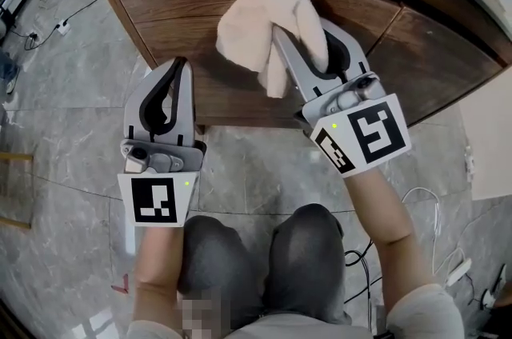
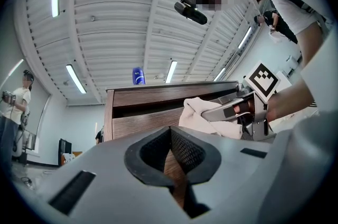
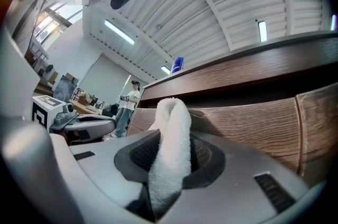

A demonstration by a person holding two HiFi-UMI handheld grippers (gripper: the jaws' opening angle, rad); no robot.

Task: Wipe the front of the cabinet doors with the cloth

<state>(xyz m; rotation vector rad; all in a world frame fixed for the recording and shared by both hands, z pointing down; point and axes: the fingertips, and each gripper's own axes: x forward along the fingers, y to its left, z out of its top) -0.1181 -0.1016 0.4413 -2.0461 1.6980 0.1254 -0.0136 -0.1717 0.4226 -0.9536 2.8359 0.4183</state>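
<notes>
The cloth is clamped between the fingers of the right gripper. It is seen as a folded white strip standing up through the finger gap, and the rest is bunched beyond the fingertips. The bunch is held at the wood-grain cabinet door, just below the dark recess; contact cannot be confirmed. The right forearm is extended forward from the lower right, with the marker cube turned upward. The left gripper is held to the left, apart from the cloth. Its fingers are closed together on nothing and pointed toward the door's lower edge.
</notes>
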